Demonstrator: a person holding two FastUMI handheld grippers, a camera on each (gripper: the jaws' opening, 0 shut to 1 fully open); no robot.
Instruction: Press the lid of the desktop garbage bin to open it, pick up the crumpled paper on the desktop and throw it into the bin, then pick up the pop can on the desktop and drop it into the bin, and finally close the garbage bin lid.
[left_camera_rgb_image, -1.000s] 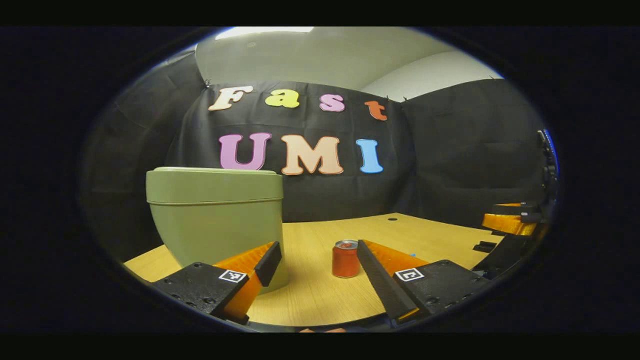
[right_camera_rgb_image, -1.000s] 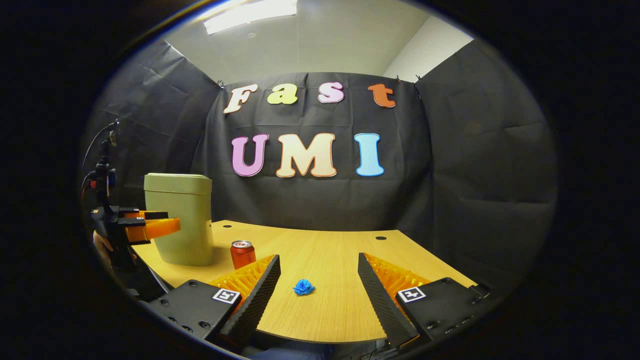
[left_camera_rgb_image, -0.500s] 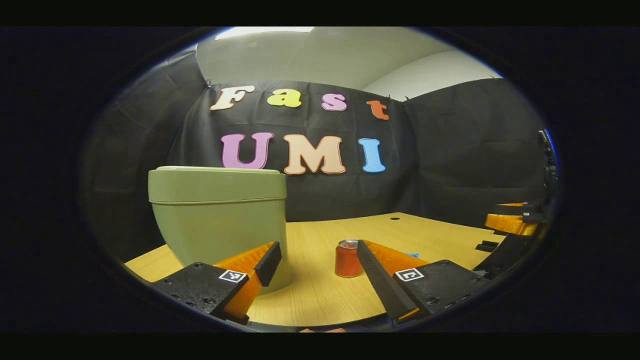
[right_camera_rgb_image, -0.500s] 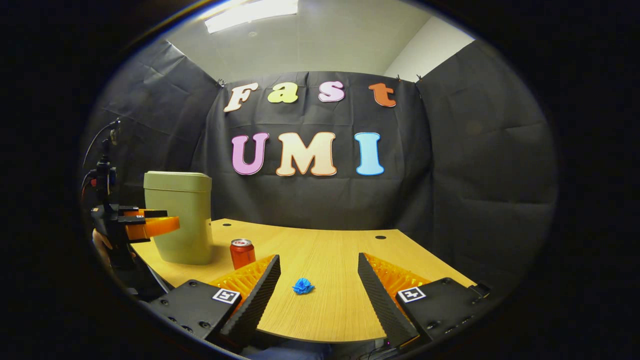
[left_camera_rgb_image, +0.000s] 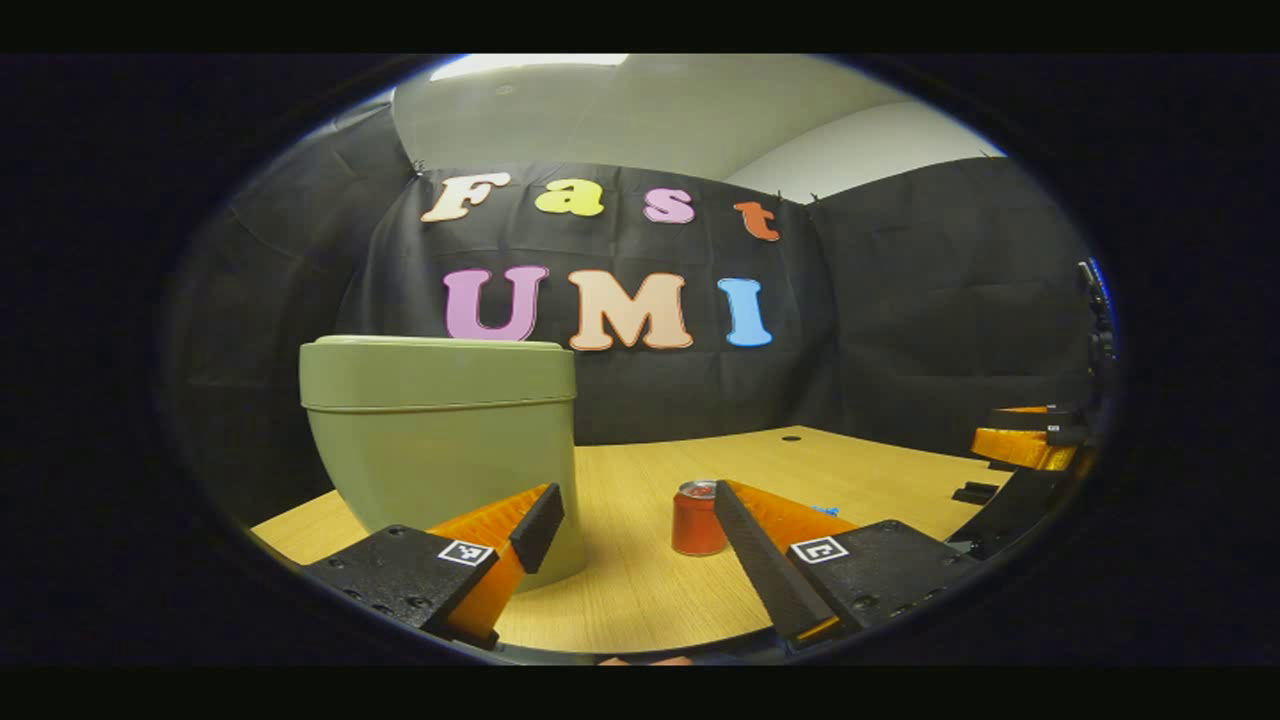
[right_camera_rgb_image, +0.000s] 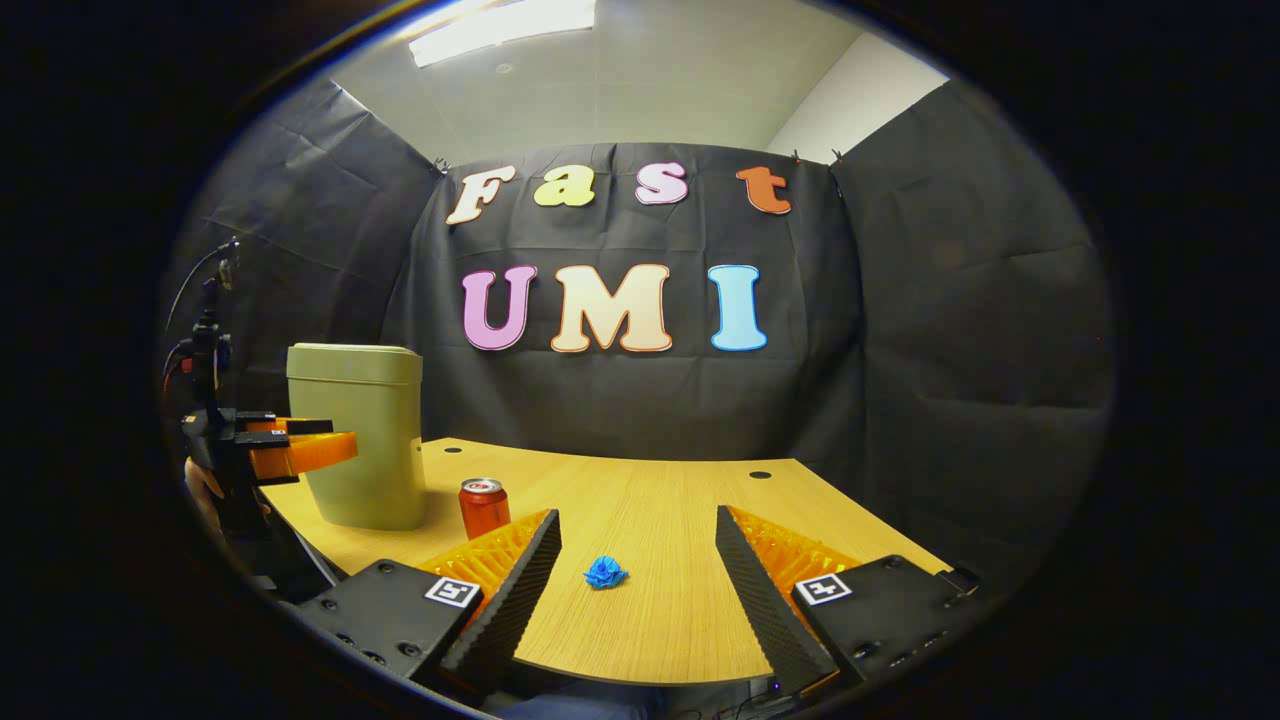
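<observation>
Light wood-grain desktop with curved near edge (right_camera_rgb_image: 650, 620) (left_camera_rgb_image: 640, 600), two small dark round holes near far edge. On it: olive-green plastic bin with shut lid (right_camera_rgb_image: 358, 440) (left_camera_rgb_image: 440, 440), standing far left; red metal pop can (right_camera_rgb_image: 484, 508) (left_camera_rgb_image: 698, 518), upright, just right of bin, apart from it; small crumpled blue paper (right_camera_rgb_image: 605, 572), nearer, toward middle.

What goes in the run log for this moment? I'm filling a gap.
stage: before lid press | bin lid shut | crumpled paper, pop can on desk | left hand-held gripper open | right hand-held gripper open
</observation>
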